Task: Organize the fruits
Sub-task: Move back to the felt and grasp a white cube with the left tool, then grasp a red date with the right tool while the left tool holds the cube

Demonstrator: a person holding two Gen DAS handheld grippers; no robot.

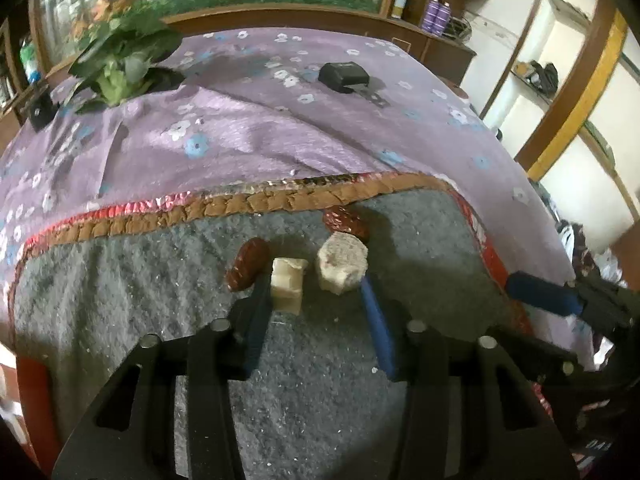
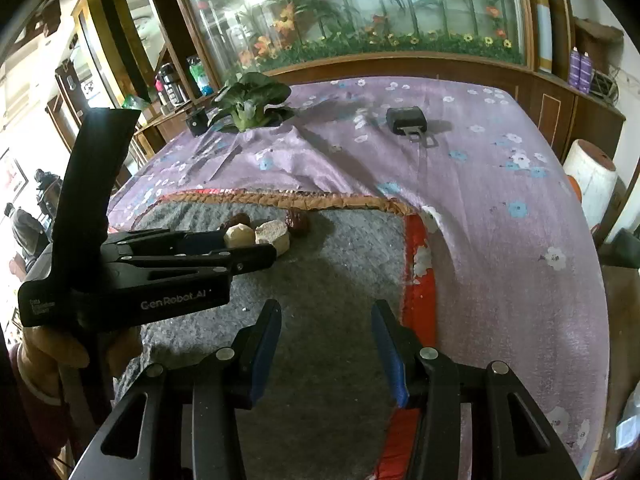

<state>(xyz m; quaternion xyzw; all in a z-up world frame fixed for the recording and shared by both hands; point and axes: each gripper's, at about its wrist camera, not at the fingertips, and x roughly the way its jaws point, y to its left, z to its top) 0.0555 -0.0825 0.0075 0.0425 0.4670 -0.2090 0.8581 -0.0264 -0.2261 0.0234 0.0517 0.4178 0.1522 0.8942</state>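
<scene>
Tongs first, since they're nearest: the left tongs [image 1: 316, 284] sit partly open around two pale chunks on the grey mat [image 1: 120, 280]. The cube-ish piece [image 1: 286, 288] is right against the left pad and the bigger lumpy piece [image 1: 342, 266] sits by the right pad. I can't tell if either pad is really pressing yet. Risk: squeezing two chunks at once, one pops out sideways or both jam together. The right tongs [image 2: 326, 344] hang empty and about half open over bare mat, nearer the mat's red edge.

Just beyond, one red date [image 1: 248, 264] touches the outside of the left pad, so it could get nudged or rolled. The second date [image 1: 346, 220] sits behind the lumpy piece near the mat's brown trim [image 1: 280, 200]. Beyond that there's a leafy green [image 1: 120, 68] and a black buckle thing [image 1: 344, 76] on the purple sheet [image 1: 240, 128].
</scene>
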